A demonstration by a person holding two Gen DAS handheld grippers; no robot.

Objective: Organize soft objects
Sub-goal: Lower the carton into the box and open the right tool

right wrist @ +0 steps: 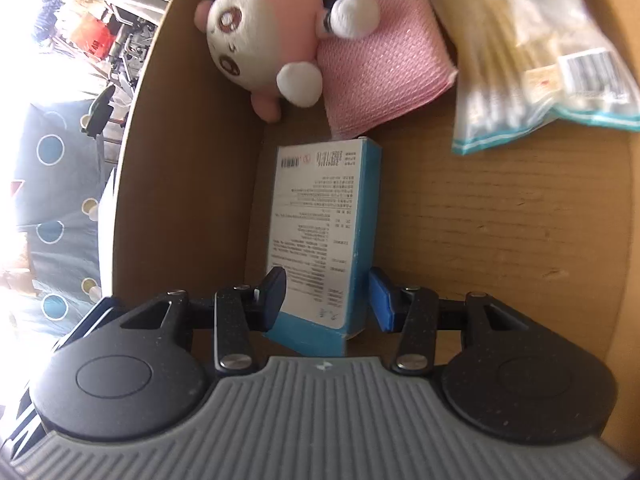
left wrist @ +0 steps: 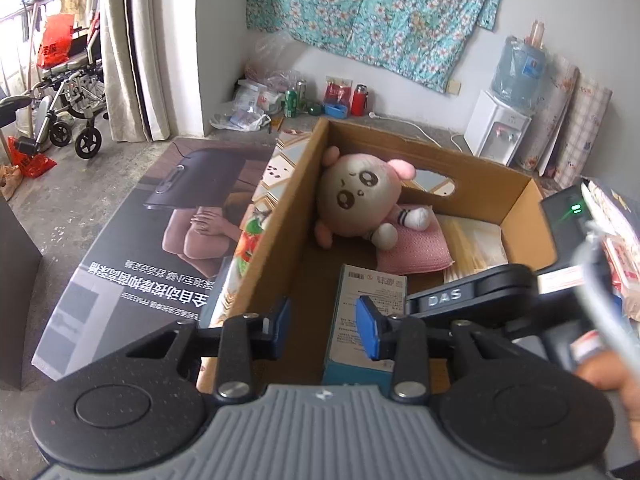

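A pink and beige plush toy [left wrist: 360, 196] [right wrist: 256, 32] lies in the far corner of an open cardboard box [left wrist: 280, 216] [right wrist: 192, 160], partly on a folded pink cloth [left wrist: 416, 248] [right wrist: 384, 72]. A clear plastic pack [left wrist: 476, 240] [right wrist: 520, 60] lies beside the cloth. My right gripper [right wrist: 326, 300] is inside the box, shut on a blue and white printed carton [right wrist: 320, 220] [left wrist: 344, 320] by its near end. My left gripper [left wrist: 324, 328] hovers over the box's near edge, open, with nothing between its pads. The right gripper's black linkage [left wrist: 444, 300] crosses just behind it.
A large printed poster [left wrist: 160, 220] lies on the floor left of the box. A water dispenser [left wrist: 500, 132], cans and bottles [left wrist: 320, 100] stand along the far wall. A wheelchair [left wrist: 68, 92] is at the far left. A hand [left wrist: 612, 380] and packages are at the right edge.
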